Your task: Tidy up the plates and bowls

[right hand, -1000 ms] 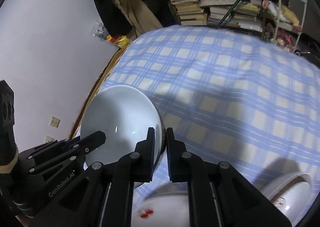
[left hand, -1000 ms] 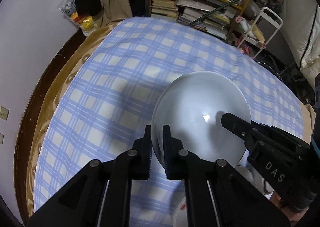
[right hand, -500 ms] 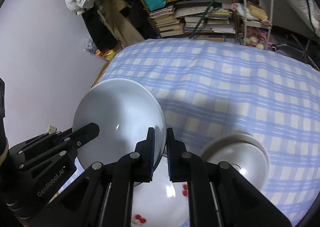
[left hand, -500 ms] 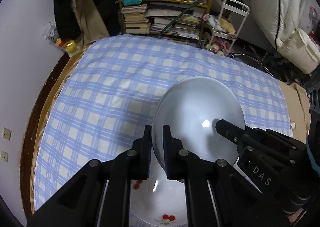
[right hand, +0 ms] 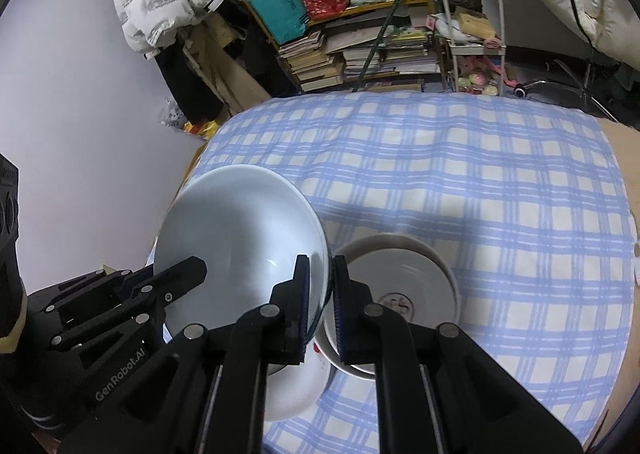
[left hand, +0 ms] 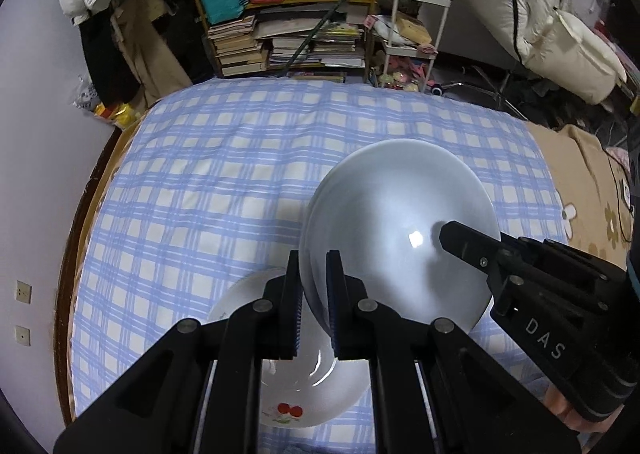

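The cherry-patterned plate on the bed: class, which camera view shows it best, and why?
The left wrist view: the cherry plate shows its red cherries and much of its rim below the lifted white plate. In the right wrist view, only a plain white part shows, with no cherries.

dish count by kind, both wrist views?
Held white plate, gripped by left tongs and right tongs: 1
Cherry-print plate on the checked cloth: 1
Bowl on the cloth: 1
Total: 3
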A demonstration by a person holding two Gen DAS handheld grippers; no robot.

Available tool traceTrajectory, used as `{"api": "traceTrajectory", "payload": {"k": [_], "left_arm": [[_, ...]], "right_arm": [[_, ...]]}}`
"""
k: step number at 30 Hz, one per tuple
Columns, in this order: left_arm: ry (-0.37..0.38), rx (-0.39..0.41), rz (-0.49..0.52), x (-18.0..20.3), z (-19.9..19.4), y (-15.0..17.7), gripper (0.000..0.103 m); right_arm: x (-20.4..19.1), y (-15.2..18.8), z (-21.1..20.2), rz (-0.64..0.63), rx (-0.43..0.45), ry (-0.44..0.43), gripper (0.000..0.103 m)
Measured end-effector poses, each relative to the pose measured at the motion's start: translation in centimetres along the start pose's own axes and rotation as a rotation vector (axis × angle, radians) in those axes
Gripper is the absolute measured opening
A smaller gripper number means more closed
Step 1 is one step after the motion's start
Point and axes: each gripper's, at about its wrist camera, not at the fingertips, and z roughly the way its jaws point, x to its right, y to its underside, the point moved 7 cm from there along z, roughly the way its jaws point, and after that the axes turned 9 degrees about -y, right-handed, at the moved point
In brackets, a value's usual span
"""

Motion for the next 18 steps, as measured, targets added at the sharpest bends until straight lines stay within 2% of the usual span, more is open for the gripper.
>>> {"api": "traceTrajectory", "payload": {"k": [5, 18], "left_arm": [[0.015, -0.012, 0.018, 1.5, 0.1, 0.4, 0.01], [0.024, -0.036, 0.032, 3.5, 0.9, 1.1, 0.01]], "right_arm": [[1.3, 0.4, -1.4, 0.015, 0.063, 0.004, 0.012], [3.5, 1.4, -1.3, 0.052, 0.047, 0.0, 0.012]]}}
